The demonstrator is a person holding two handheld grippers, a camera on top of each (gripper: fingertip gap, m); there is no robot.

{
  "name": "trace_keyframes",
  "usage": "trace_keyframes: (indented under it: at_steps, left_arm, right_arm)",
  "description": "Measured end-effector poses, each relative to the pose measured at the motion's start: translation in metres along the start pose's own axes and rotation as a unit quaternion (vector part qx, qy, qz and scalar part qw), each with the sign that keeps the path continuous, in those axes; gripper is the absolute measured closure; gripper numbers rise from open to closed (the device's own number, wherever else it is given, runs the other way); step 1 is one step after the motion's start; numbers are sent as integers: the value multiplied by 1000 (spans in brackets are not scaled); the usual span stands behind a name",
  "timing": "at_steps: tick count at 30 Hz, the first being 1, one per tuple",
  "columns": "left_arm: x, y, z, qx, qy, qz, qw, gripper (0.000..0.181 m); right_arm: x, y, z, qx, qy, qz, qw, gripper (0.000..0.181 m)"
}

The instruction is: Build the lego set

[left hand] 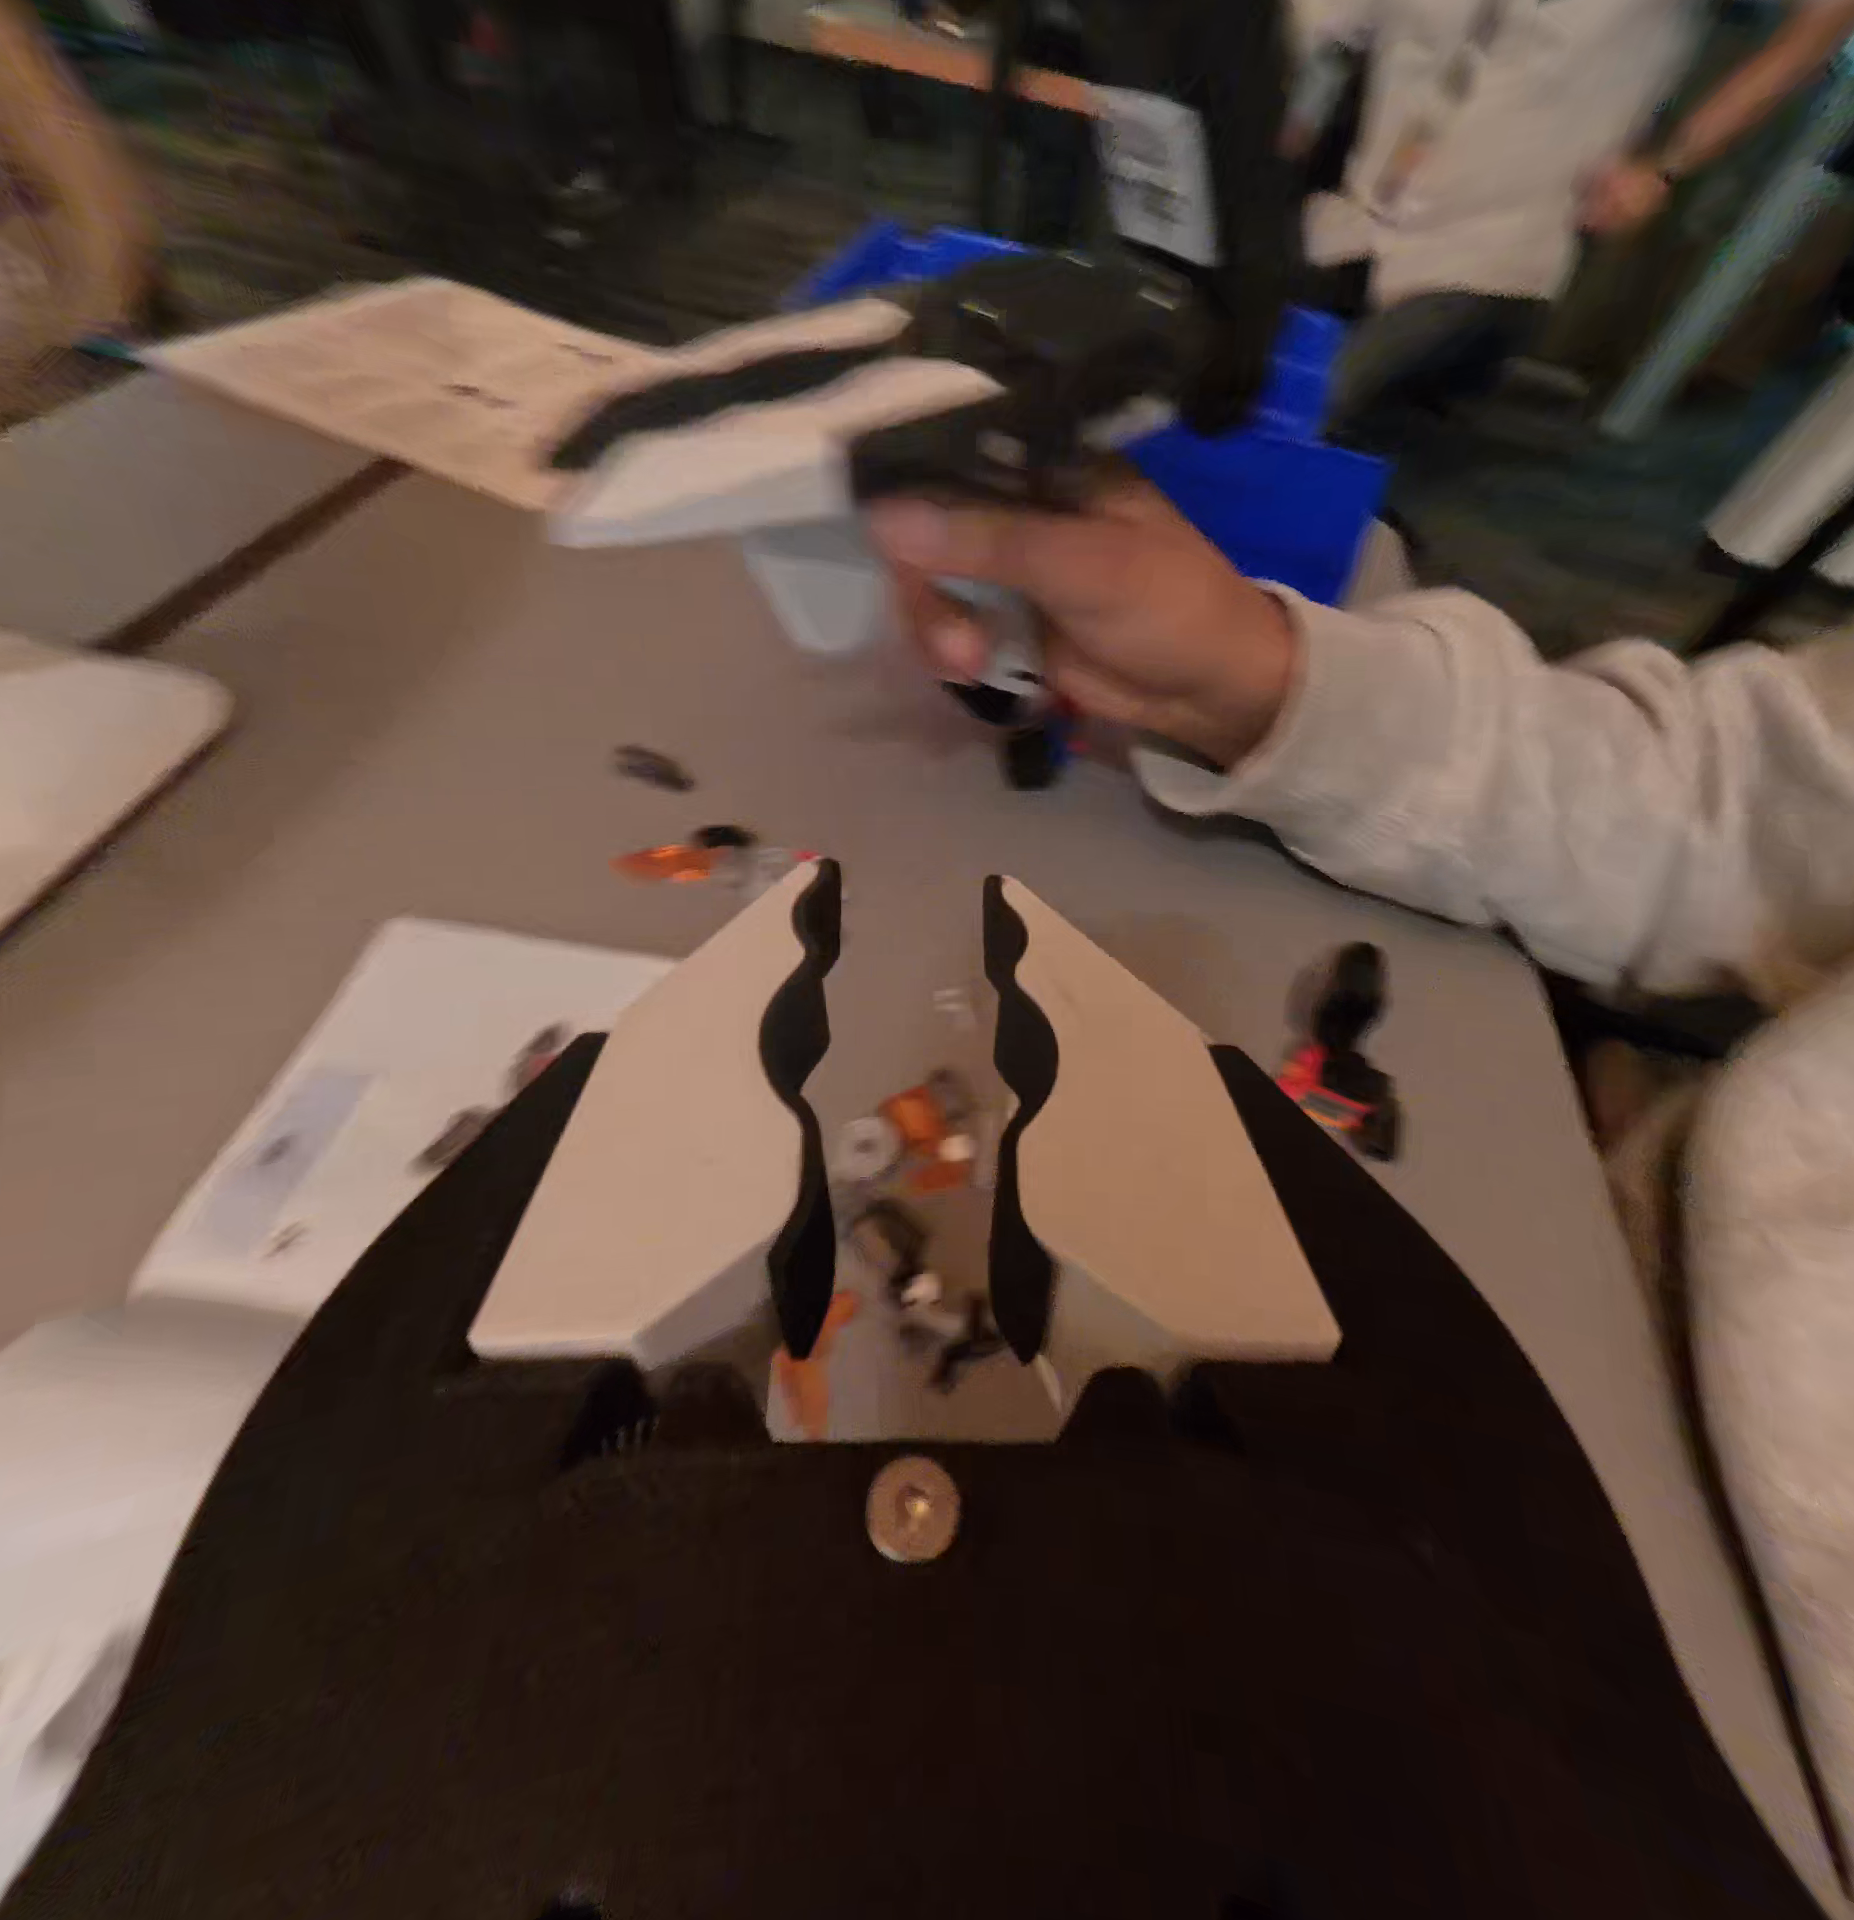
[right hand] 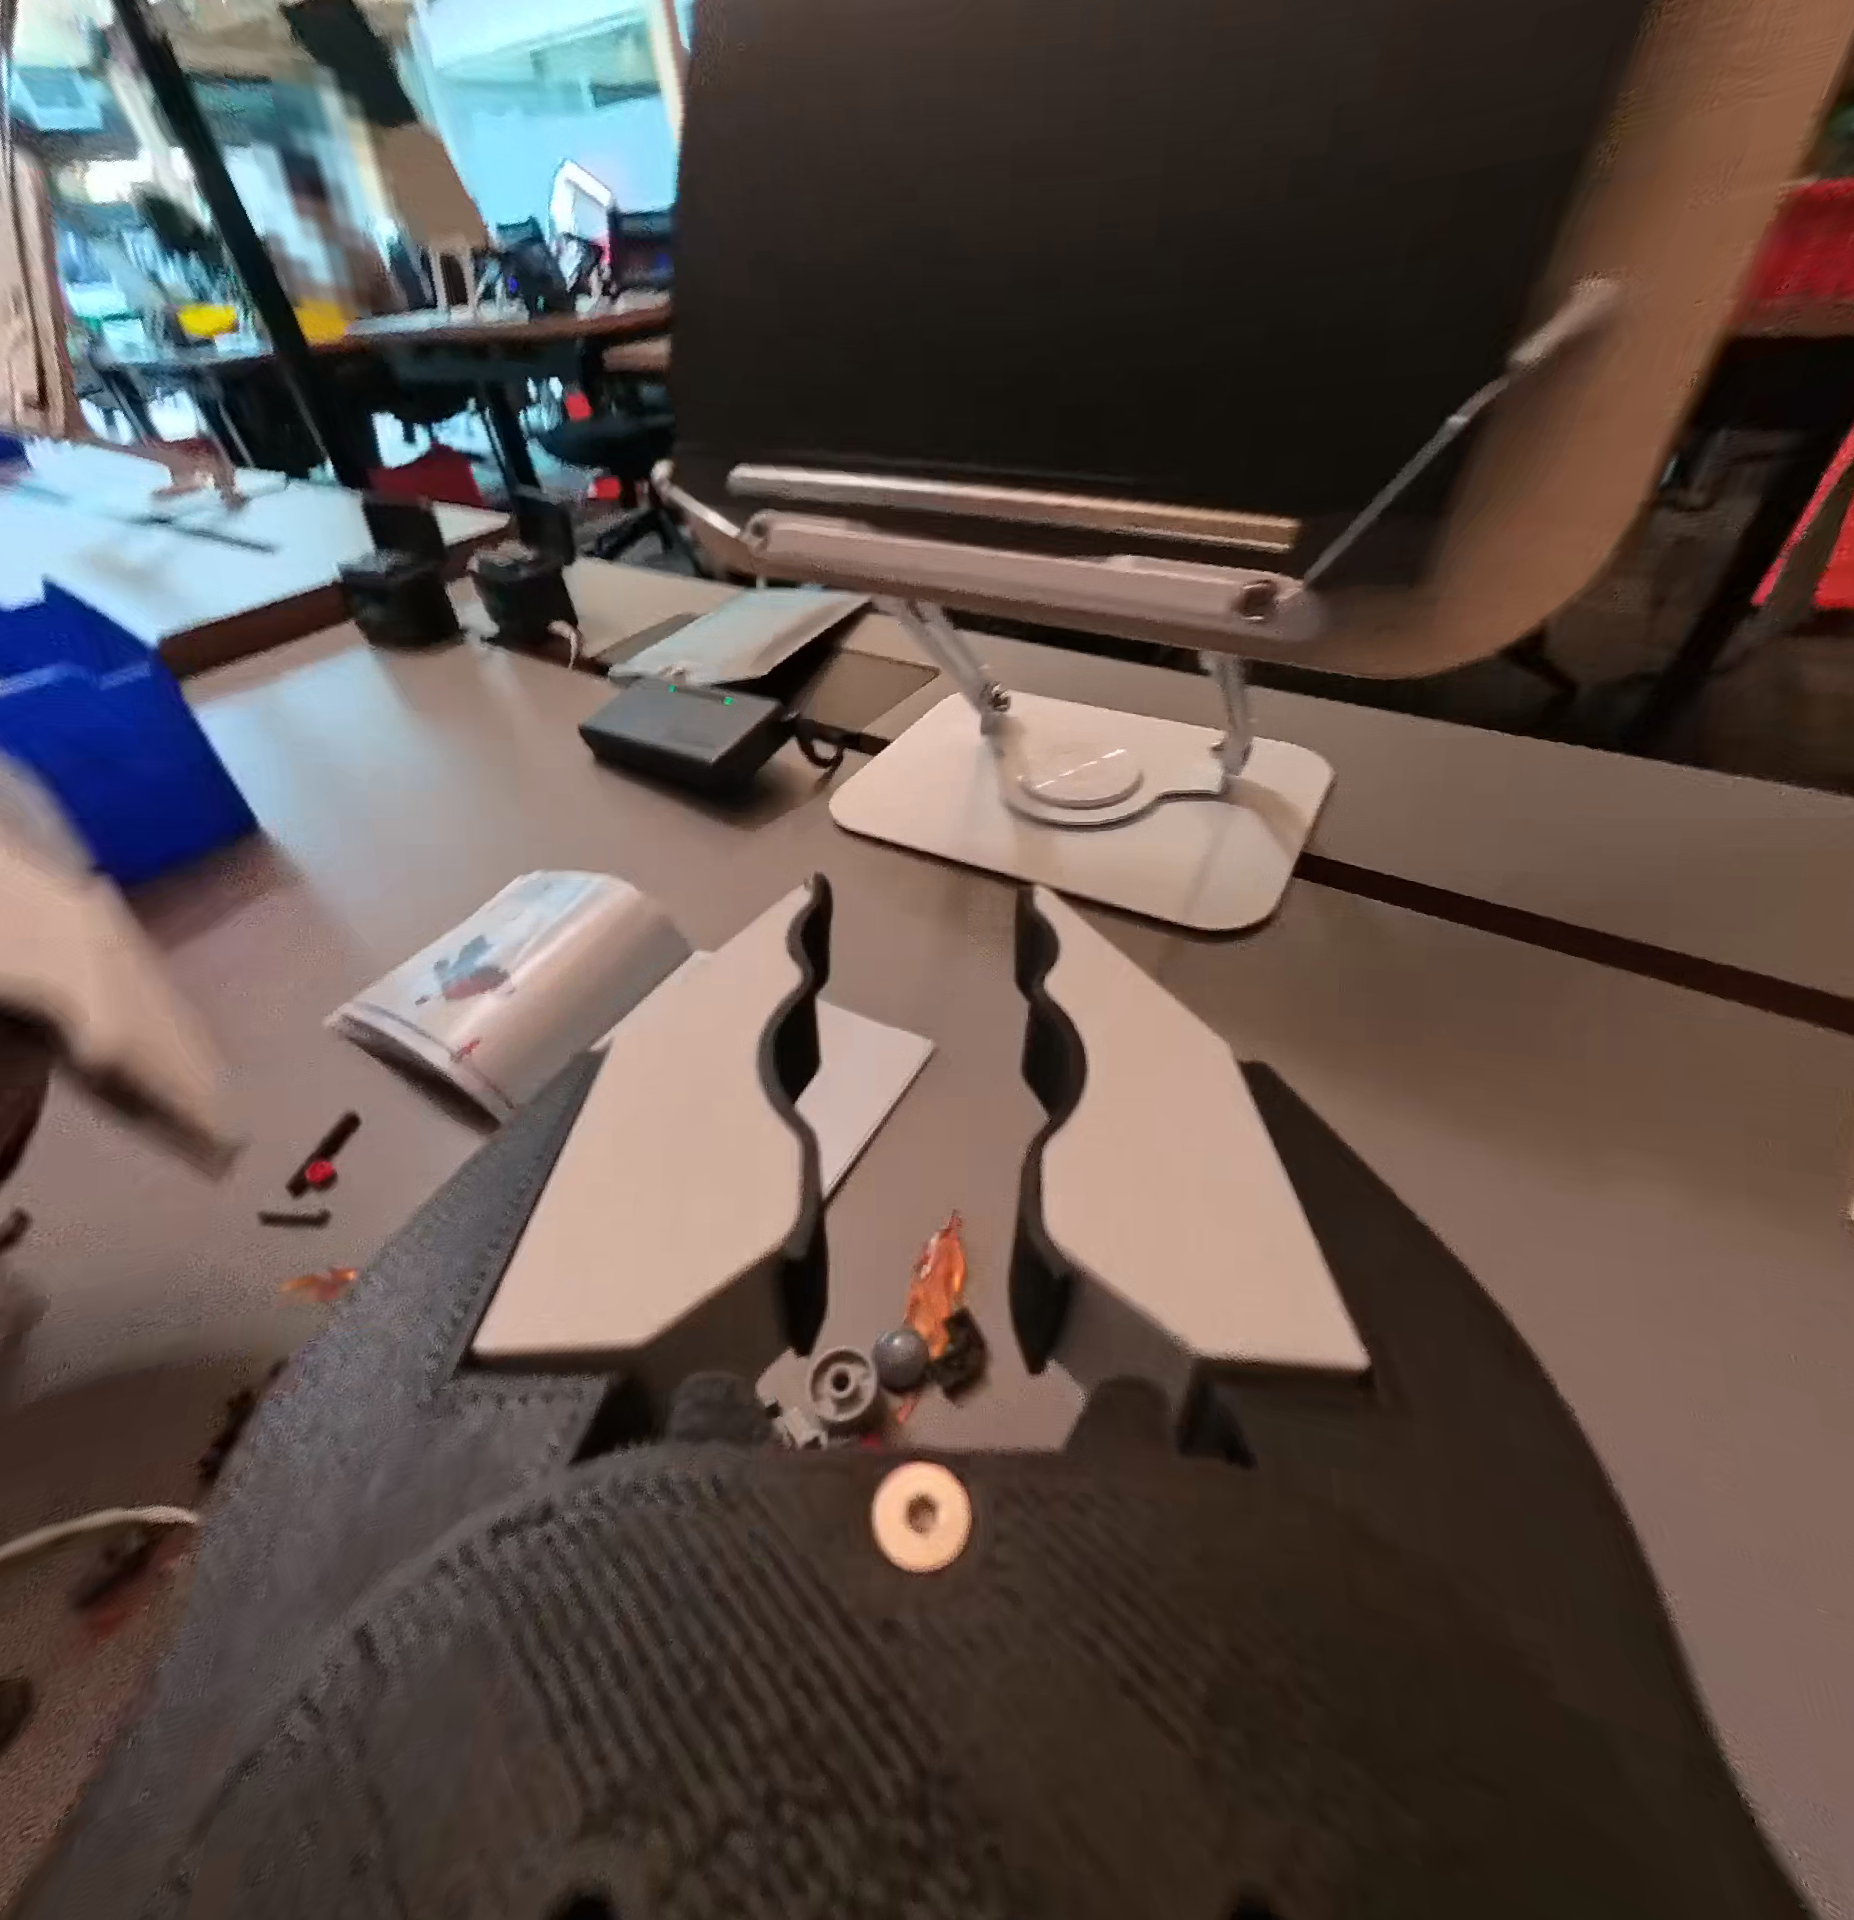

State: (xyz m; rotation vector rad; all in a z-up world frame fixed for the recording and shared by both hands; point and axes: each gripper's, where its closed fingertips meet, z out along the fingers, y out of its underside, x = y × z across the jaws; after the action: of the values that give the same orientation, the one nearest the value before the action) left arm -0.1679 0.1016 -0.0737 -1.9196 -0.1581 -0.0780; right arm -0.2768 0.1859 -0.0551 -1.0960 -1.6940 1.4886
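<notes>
In the left wrist view my left gripper [left hand: 907, 883] is open and empty above the grey table. Loose Lego pieces [left hand: 907, 1138], orange, white and black, lie on the table between its fingers. A small black and red Lego assembly [left hand: 1338, 1081] lies to its right. My right gripper [left hand: 736, 436] shows farther off, blurred, held by a hand [left hand: 1099, 623]. In the right wrist view my right gripper [right hand: 923, 904] is open and empty. An orange clear piece [right hand: 938, 1283], a grey round piece [right hand: 845, 1387] and a grey ball [right hand: 899, 1356] lie below it.
An open instruction booklet [right hand: 518, 977] lies left of the right gripper. A laptop stand [right hand: 1089, 821] and a black box [right hand: 684, 727] stand behind it. A blue bin [right hand: 81, 727] is at the far left. Small black and red pieces [right hand: 325, 1148] lie loose. A white booklet [left hand: 383, 1039] lies left of my left gripper.
</notes>
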Motion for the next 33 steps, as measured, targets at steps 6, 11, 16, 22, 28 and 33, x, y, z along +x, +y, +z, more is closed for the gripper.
trace_keyframes:
  at_steps: [6, 11, 16, 22, 28, 33]
  left_arm:
    - [101, 32, 53, -98, 168, 47, 980, 151]
    - [132, 97, 67, -239, 223, 70, 942, 143]
    - [145, 112, 77, -260, 221, 47, 939, 139]
    - [125, 106, 81, -257, 169, -28, 951, 150]
    - [92, 35, 61, -45, 237, -314, 918, 152]
    - [75, 18, 42, 32, 270, -381, 884, 152]
  right_arm:
    - [29, -15, -18, 35, 13, 40, 998, 145]
    - [22, -14, -16, 29, 5, 28, 999, 145]
    - [15, -11, -12, 21, -4, 22, 1000, 145]
    - [14, -10, -11, 18, -5, 20, 1000, 145]
    - [16, -13, -13, 25, -6, 26, 999, 145]
    - [15, -14, -14, 26, -7, 25, 999, 145]
